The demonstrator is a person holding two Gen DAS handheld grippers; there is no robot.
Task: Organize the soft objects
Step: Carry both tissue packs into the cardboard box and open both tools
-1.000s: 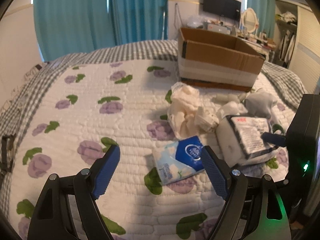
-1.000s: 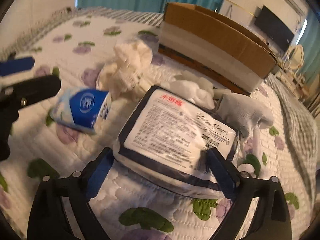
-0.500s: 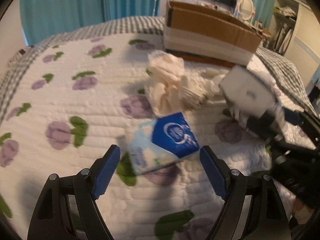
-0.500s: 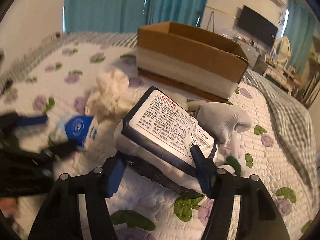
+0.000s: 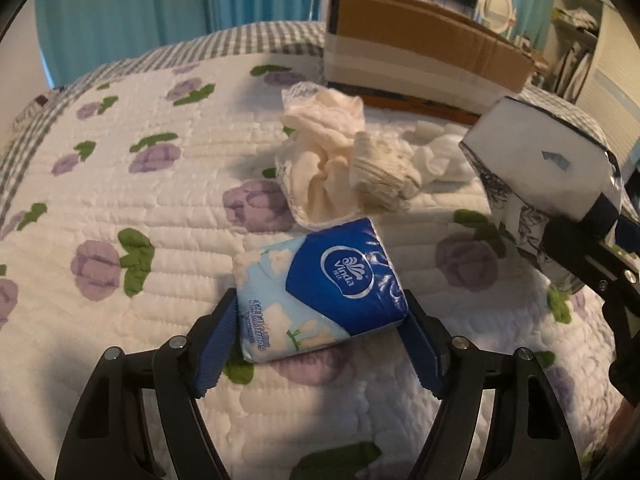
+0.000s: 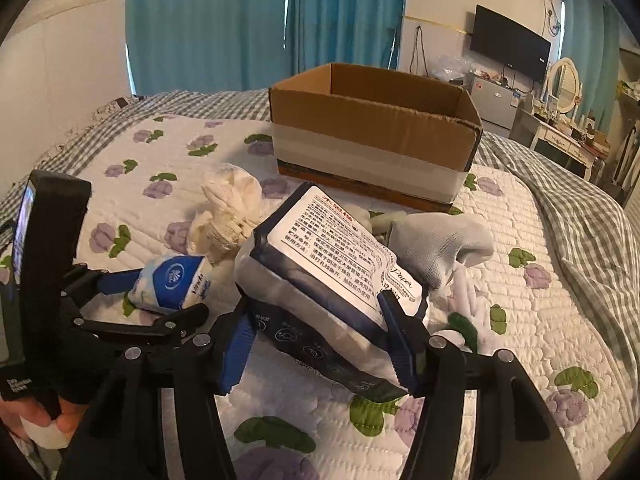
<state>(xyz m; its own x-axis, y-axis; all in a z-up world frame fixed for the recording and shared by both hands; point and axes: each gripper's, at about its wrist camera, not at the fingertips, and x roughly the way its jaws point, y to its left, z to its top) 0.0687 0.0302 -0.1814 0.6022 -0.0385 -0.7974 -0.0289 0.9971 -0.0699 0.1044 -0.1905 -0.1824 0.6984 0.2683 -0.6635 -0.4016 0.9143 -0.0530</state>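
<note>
My left claw (image 5: 320, 340) sits apart around the blue tissue pack (image 5: 320, 290) on the bed (image 5: 180, 184); my right claw (image 6: 320, 344) is clamped on the white paper pack (image 6: 332, 276), lifted; cardboard box (image 6: 376, 140) beyond.

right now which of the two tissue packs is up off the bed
The white tissue pack with navy edging, gripped by the right gripper and tilted above the quilt. The blue Vinda tissue pack lies on the quilt between the left gripper's fingers.
</note>
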